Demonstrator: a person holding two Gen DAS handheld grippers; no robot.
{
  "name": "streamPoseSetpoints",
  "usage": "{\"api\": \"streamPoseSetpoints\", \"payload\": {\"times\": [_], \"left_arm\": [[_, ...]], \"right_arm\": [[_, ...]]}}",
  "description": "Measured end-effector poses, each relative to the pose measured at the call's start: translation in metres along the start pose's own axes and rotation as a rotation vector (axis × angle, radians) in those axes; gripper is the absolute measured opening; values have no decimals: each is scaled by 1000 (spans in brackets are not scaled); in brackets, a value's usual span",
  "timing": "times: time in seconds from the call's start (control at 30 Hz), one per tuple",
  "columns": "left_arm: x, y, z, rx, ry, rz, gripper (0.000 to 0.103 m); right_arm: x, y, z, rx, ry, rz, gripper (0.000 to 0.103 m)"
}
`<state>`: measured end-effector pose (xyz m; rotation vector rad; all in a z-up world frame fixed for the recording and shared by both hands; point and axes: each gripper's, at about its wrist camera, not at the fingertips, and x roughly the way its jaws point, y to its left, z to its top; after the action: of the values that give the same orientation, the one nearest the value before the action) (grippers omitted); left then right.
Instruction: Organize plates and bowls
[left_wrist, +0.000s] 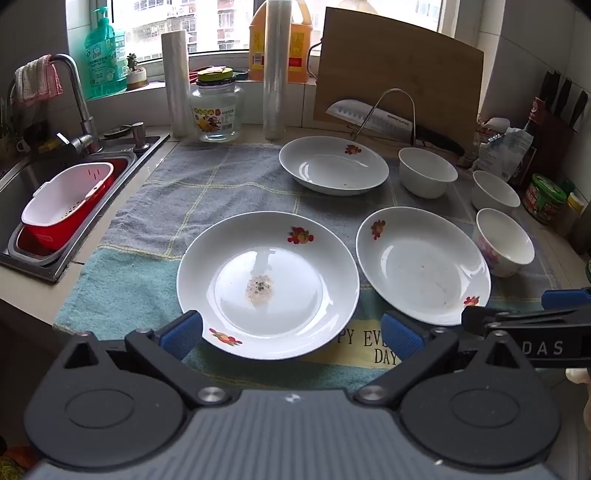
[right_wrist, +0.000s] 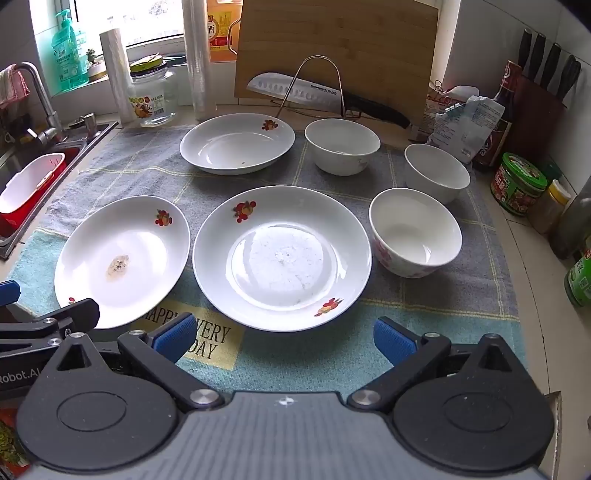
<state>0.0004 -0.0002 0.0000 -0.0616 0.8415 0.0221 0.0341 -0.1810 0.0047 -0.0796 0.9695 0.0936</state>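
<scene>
The left gripper (left_wrist: 291, 334) is hovering with its blue fingers spread wide and holding nothing, lined up on the near rim of the soiled plate (left_wrist: 267, 284), probably because that rim is the easiest edge to pinch. The right gripper (right_wrist: 284, 338) is likewise gaping empty, facing the middle plate (right_wrist: 282, 258), so each hand is covering its own plate.

All the crockery is lying separately on the checked towel (right_wrist: 332, 354), which is likely cushioning it against the counter: a third plate (right_wrist: 237, 143) is sitting farther back, and three bowls are sitting in a loose cluster on the right: the floral bowl (right_wrist: 415, 232) just beside the middle plate, a plain bowl (right_wrist: 437, 172) behind it, and another bowl (right_wrist: 342, 146) beside the far plate. Nothing is stacked yet, so the sorting appears to be only beginning. A cleaver (right_wrist: 295, 90) is resting on a wire rack against the cutting board (right_wrist: 336, 44) behind.
</scene>
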Motion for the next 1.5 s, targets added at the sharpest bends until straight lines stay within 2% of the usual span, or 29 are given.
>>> {"api": "streamPoseSetpoints", "payload": {"times": [1.5], "left_arm": [[0,-15,4,9,-9,-23,102]], "right_arm": [[-5,-10,2,15,-14,-33,103]]}}
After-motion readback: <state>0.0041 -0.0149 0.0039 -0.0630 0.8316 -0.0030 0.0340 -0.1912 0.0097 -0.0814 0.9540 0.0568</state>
